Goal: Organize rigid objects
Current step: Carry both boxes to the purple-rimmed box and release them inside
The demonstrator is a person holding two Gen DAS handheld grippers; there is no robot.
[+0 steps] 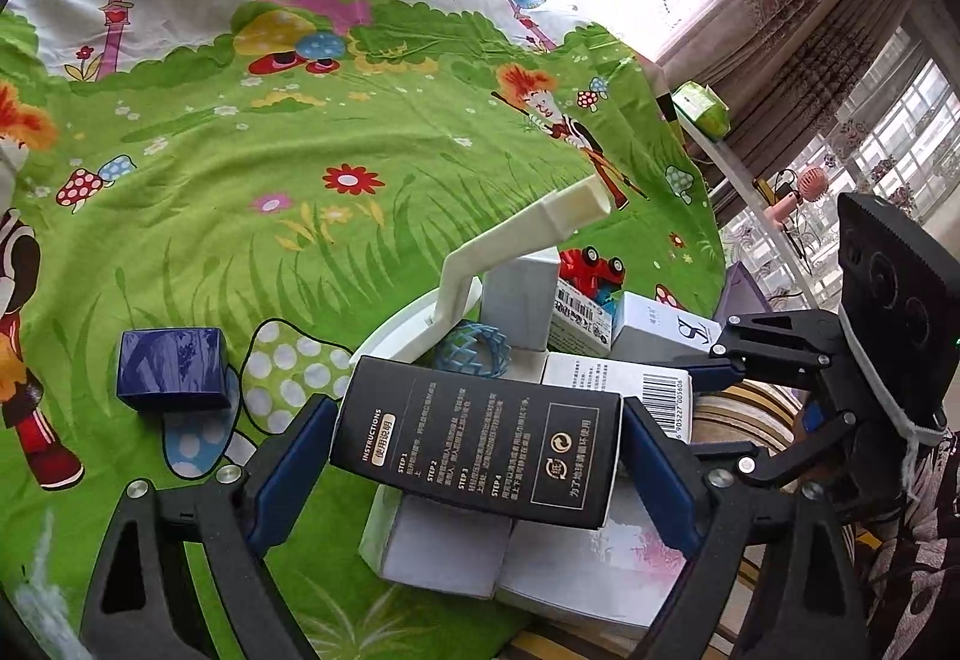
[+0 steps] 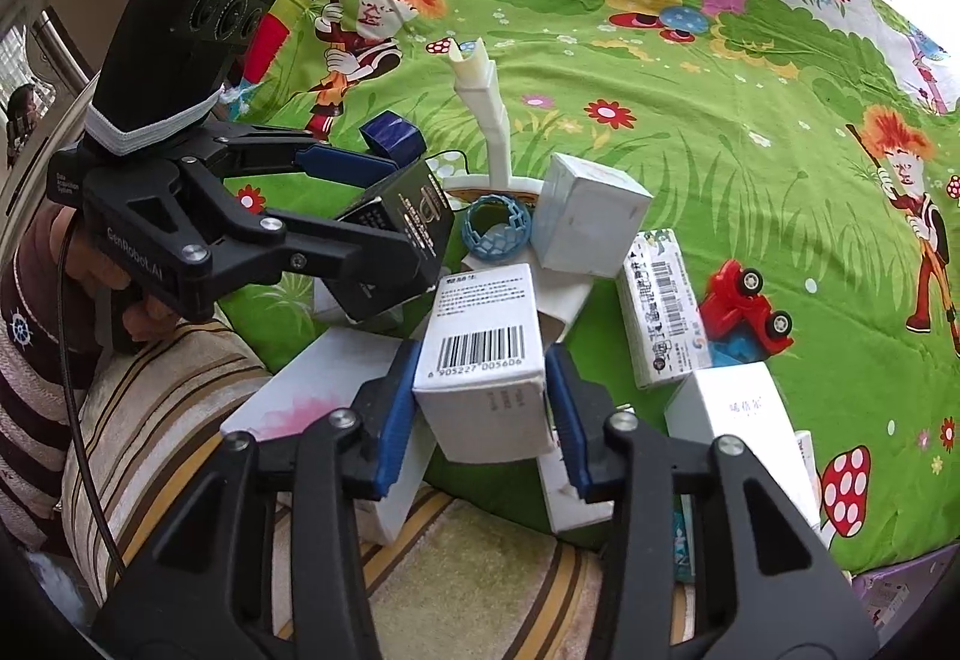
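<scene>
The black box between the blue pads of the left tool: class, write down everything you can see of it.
The black box is a long, glossy carton, seemingly cardboard, printed with pale text headed INSTRUCTIONS, numbered steps and two round recycling marks. It lies crosswise between the pads of the left tool, which touch its short ends, tilted a little and raised over a pile of white boxes. The right wrist view shows one end with gold lettering.

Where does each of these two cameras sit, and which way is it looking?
Left wrist: rides the left gripper, looking down along its fingers at the black box between them; the right gripper shows opposite.
Right wrist: rides the right gripper, looking down at the white barcode box between its fingers; the left gripper and a hand show.
Shared: blue ring, red toy car, cartoon cloth.
</scene>
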